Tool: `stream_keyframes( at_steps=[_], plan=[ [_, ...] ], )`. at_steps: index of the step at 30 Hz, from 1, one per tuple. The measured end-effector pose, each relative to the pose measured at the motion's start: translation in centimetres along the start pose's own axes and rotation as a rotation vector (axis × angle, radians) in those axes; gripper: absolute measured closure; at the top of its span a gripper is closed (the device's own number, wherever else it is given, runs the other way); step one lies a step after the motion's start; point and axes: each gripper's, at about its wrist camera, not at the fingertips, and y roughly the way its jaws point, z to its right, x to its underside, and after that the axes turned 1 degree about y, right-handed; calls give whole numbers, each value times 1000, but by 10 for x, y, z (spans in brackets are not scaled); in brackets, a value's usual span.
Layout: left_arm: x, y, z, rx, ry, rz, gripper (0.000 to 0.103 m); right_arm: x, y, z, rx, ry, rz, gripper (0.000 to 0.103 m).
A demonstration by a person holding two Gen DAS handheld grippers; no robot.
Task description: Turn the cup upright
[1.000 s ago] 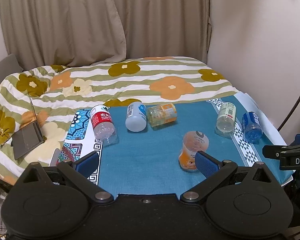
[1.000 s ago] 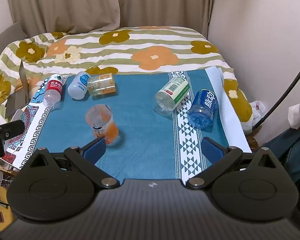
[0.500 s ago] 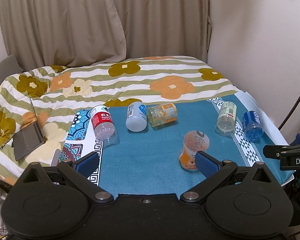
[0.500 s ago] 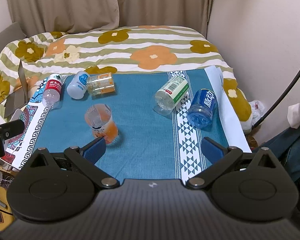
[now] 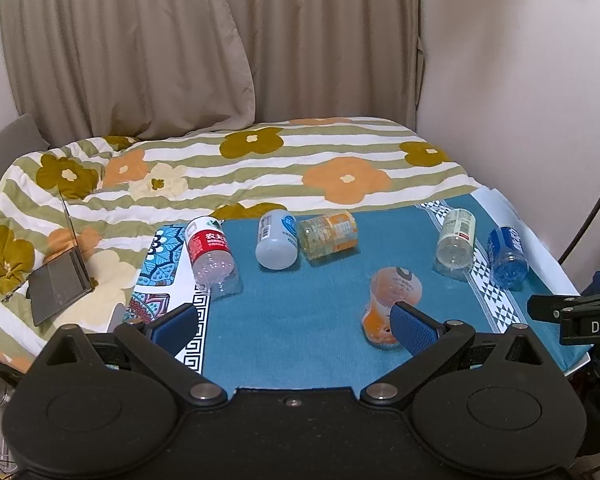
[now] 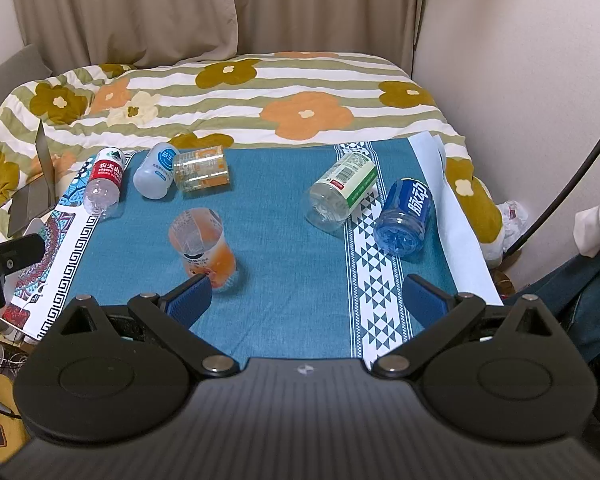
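Looking along the left gripper (image 5: 292,326), the jaws are seen spread wide with nothing between them. An orange cup (image 5: 392,300) lies toppled on the teal cloth (image 5: 300,312), ahead and to the right, with its near end partly hidden behind the right-hand blue pad (image 5: 414,328); whether pad and cup touch cannot be told. The cup's long axis runs roughly away from the camera, slightly tilted. Five more containers lie on their sides farther off: a red-labelled bottle (image 5: 210,252), a white bottle (image 5: 276,240), a clear orange-printed cup (image 5: 330,234), a green-labelled bottle (image 5: 456,240) and a blue bottle (image 5: 508,256). A flowered quilt (image 5: 260,168) is spread behind the cloth.

In the right wrist view, the right gripper (image 6: 304,300) is likewise shown open and empty. The orange cup (image 6: 202,246) is found ahead and to the left, just beyond the left-hand pad (image 6: 190,300), its open mouth turned up and away and its orange base nearest the camera. The green-labelled bottle (image 6: 342,192) and blue bottle (image 6: 404,216) lie ahead on the right, well apart from the cup.

The cup is thus placed between the two grippers; neither is centred on it. It is judged nearer the left gripper, though a sideways shift would be needed before closing across its width.
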Motion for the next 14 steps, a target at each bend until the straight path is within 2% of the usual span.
stream_keyframes(
  at_steps=[14],
  plan=[
    [-2,2,-8,-9,-26,9,0,0,1,1,-8,-4,0,0]
  ],
)
